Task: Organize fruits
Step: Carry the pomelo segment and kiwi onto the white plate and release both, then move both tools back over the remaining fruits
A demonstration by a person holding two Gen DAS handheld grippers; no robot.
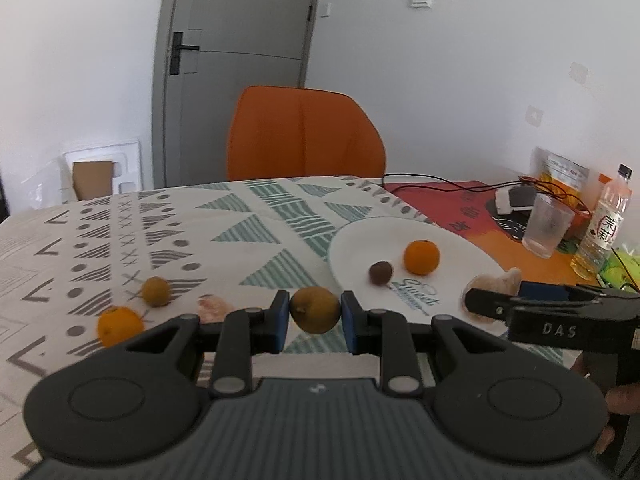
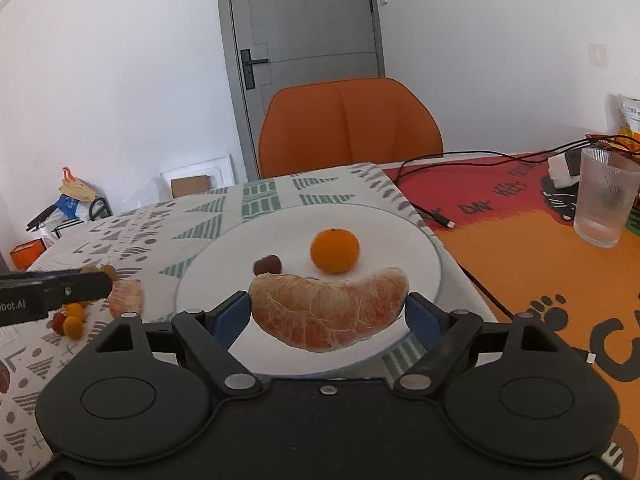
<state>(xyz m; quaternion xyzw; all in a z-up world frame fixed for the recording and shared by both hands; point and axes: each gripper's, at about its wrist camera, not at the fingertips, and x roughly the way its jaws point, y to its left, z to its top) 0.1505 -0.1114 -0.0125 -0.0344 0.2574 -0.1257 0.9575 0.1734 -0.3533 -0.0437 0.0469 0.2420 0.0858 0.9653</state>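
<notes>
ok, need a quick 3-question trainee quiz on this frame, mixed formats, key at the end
1. True or false: the left gripper is shut on a brownish-yellow round fruit.
2. Multiple choice: what does the right gripper hold? A) a whole orange B) a peeled pomelo segment C) a glass
3. Fill in: two fruits already lie on the white plate, a small dark brown fruit and a ____.

Key
1. True. Both blue pads press its sides.
2. B. The pomelo segment spans the jaws above the plate's near part.
3. A small orange, just right of the dark fruit.
</notes>
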